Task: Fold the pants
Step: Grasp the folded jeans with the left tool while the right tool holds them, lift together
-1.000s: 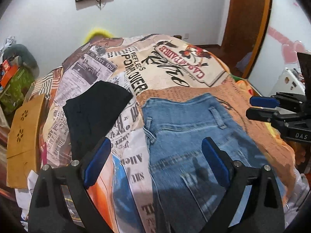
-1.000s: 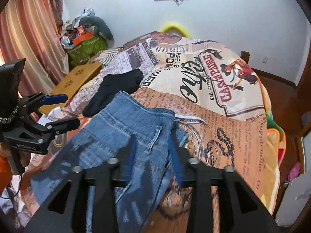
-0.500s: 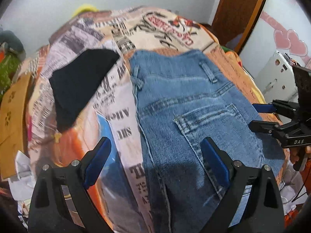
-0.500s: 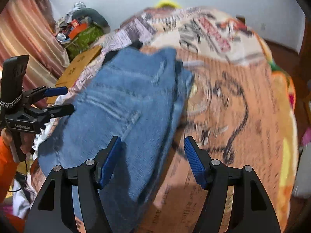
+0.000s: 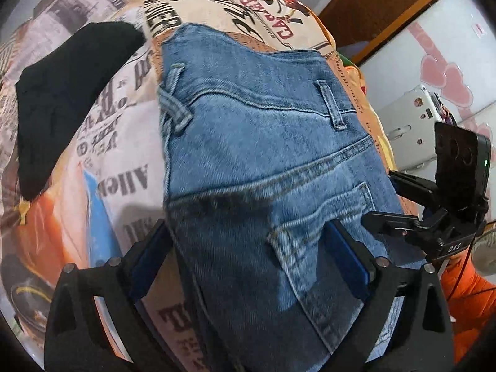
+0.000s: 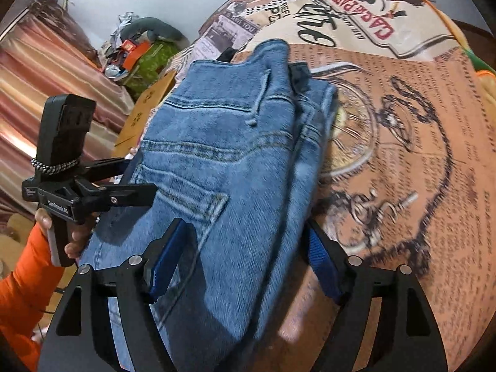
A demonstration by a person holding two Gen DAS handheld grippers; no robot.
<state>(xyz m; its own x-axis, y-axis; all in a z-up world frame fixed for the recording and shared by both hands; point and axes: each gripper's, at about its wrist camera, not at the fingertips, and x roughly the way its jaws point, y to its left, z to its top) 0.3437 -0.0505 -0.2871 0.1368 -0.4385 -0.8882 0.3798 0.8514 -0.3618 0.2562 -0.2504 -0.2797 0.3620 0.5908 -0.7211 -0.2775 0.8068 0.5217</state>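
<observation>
Now both claws, left claw [image 5: 248, 263] and right claw [image 6: 245, 263], spread over jeans [image 5: 263, 155].

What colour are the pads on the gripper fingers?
Blue pads, on black fingers; clearest in the right wrist view.

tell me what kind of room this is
Most likely a bedroom: the jeans lie on a bed covered by a printed bedspread, with a striped curtain and a wooden door at the edges.
</observation>
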